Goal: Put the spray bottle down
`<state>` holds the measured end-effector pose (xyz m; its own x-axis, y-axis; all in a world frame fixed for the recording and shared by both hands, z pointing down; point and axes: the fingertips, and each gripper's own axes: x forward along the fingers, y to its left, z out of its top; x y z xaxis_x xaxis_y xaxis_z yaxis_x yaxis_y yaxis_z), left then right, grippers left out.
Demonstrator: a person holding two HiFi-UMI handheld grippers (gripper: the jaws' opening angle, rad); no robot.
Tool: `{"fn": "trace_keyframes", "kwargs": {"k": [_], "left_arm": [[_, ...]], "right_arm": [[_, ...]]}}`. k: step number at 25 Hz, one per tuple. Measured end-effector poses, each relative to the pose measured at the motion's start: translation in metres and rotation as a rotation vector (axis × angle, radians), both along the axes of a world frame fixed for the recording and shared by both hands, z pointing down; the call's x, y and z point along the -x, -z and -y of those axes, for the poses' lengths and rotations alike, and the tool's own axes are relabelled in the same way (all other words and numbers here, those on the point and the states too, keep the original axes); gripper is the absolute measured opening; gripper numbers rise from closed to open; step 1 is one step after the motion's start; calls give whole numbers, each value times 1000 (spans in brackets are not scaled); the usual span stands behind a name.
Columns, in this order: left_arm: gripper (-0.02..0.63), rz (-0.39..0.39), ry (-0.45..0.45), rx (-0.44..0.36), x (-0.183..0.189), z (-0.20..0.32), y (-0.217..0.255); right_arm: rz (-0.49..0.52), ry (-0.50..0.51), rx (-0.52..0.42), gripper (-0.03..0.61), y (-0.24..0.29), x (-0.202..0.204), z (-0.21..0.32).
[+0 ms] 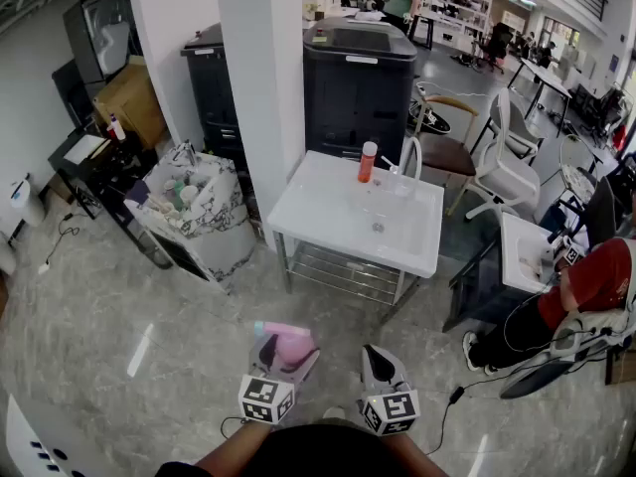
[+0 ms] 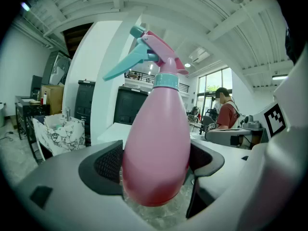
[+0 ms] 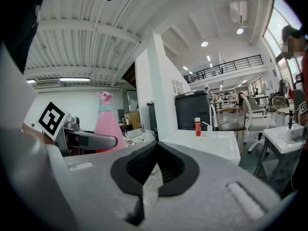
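A pink spray bottle (image 1: 289, 346) with a teal trigger head stands upright between the jaws of my left gripper (image 1: 285, 355), low in the head view over the marble floor. In the left gripper view the bottle's body (image 2: 156, 143) fills the middle, and both black pads press on its sides; my left gripper (image 2: 156, 166) is shut on it. My right gripper (image 1: 378, 359) hangs just right of it, shut and holding nothing. In the right gripper view its pads (image 3: 155, 150) meet, and the bottle (image 3: 107, 126) shows at left.
A white sink table (image 1: 328, 217) stands ahead with a small orange-red bottle (image 1: 368, 162) at its back edge. Behind it are a white pillar (image 1: 263, 87) and a black cabinet (image 1: 358, 87). A cluttered cart (image 1: 194, 207) is at left, and chairs (image 1: 507, 167) and a seated person (image 1: 586, 286) at right.
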<state>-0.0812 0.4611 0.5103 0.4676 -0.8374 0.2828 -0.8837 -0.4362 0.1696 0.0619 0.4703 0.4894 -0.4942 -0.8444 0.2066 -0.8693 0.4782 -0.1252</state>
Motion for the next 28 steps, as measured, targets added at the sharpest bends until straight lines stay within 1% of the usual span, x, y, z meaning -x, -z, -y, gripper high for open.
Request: {"fn": "trace_keyframes", "kwargs": {"k": [3,6,10,12,16,20,24,28], "left_arm": [[411,14,7,-5,-17,6,-4],[411,22,28,-6,-27,12,-4],[411,30,66,-6,-37,17,-6],[411,33,69,-2,-43,19,-6],[411,46,41,8,-56,24,-10],[411,42,18,29,-64,38,-21],[411,30,1,35,-65,63,-25],[411,19,-34,33,-65,91,-26]], "right_arm": [[-1,-13,-32,-5,0,-20,8],[4,-6,-30,-3,-3,-35,16],[-107,36,-51,-3,-14,-45,20],[-113,43,-58,-3,-14,-50,22],[-88,18,-46,-3,-19,-63,25],[-93,-20,-25,-2,-32,-73,31],[-107,-26,7,-2,-40,-72,46],[-118,-41,29,-2,-42,-67,69]]}}
